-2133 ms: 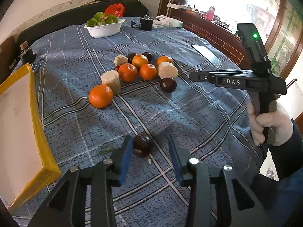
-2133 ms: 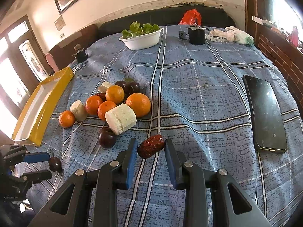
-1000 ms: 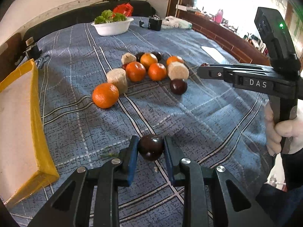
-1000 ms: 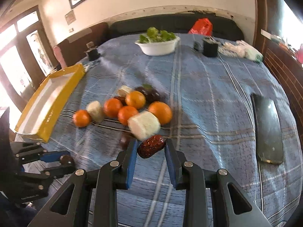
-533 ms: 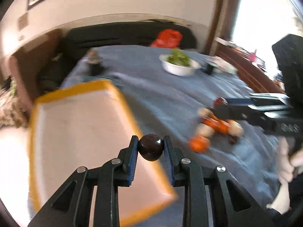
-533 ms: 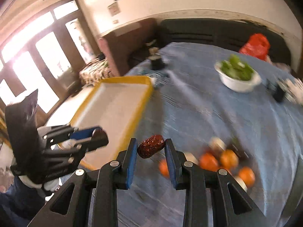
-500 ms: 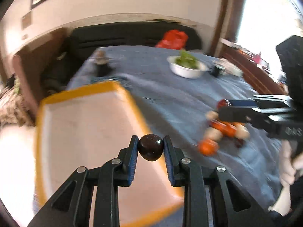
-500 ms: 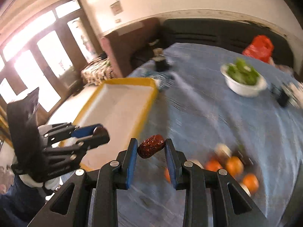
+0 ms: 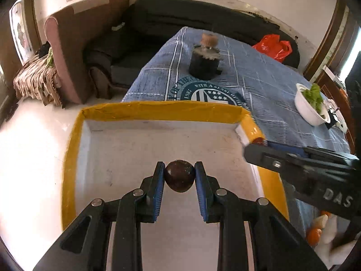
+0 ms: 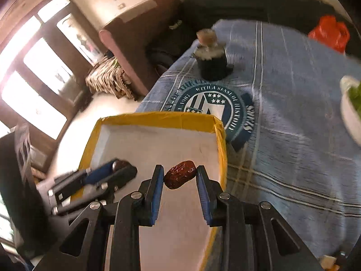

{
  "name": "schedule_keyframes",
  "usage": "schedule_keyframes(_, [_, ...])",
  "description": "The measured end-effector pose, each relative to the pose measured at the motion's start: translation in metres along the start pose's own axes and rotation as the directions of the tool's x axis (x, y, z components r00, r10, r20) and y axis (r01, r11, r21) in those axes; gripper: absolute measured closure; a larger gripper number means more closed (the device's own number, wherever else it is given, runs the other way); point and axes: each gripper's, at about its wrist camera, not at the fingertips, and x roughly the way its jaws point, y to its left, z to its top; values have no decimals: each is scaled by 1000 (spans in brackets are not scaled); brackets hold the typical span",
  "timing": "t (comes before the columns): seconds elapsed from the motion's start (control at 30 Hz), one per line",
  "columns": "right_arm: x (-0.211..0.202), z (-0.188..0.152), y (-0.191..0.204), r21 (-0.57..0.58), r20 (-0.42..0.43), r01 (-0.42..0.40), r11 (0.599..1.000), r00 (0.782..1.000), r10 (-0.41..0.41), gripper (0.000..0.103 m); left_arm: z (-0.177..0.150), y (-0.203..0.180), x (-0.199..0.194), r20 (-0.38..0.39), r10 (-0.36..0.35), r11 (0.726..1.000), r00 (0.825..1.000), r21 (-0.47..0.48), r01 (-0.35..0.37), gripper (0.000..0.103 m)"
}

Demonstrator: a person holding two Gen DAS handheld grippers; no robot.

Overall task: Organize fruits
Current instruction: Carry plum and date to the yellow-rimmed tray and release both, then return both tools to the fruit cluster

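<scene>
Fruits carried over tray [image 9: 74,158] for drop-off: left gripper [image 9: 179,176] pinches dark round fruit [image 9: 179,178]; right gripper [image 10: 180,176] pinches red date [image 10: 180,177], both poised above white floor.

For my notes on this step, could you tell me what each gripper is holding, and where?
Left gripper: dark round fruit, pinched at its sides. Right gripper: wrinkled red date, pinched at its two ends.

Both grippers: black frame, blue-padded fingers [image 9: 158,187], silver screws; right gripper [image 9: 259,143] marked "DAS".
</scene>
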Motion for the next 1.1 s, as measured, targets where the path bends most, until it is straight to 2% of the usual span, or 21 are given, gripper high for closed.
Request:
schedule_keyframes(0.33, [33,8,11,-13,-25,51,999,998,-51,68,1,-6,21,-3,3,1000,1000,7,-3,77])
schedule_keyframes(0.4, [34,9,13,-17,-30,50,999,998,-50,63,1,-5,23,-4,1,1000,1000,3,-1,76])
schedule_keyframes(0.47, [37,10,17,-38,-33,59,998,998,-60,48,1,-4,25,-3,3,1000,1000,1,-3,67])
schedule_keyframes(0.53, [37,12,21,-55,-28,82,995,996,-83,42,0,-3,25,0,22,1000,1000,-1,-22,65])
schedule_keyframes(0.63, [32,12,20,-61,-20,77,995,997,-78,42,0,0,22,4,4,1000,1000,-11,-4,63])
schedule_keyframes(0.77, [1,7,9,-31,29,21,999,999,-20,42,-5,0,5,23,-4,1000,1000,0,4,61])
schedule_keyframes(0.83, [-23,0,4,-37,70,20,999,997,-17,42,-13,-4,-9,38,-29,1000,999,11,29,61])
schedule_keyframes(1.03, [-90,-31,-15,-24,159,-34,999,987,37,39,-60,-49,-40,58,-125,991,990,55,122,58])
schedule_keyframes(1.1, [-108,-46,-24,-24,181,-23,999,983,27,39,-76,-71,-41,65,-145,986,987,97,138,57])
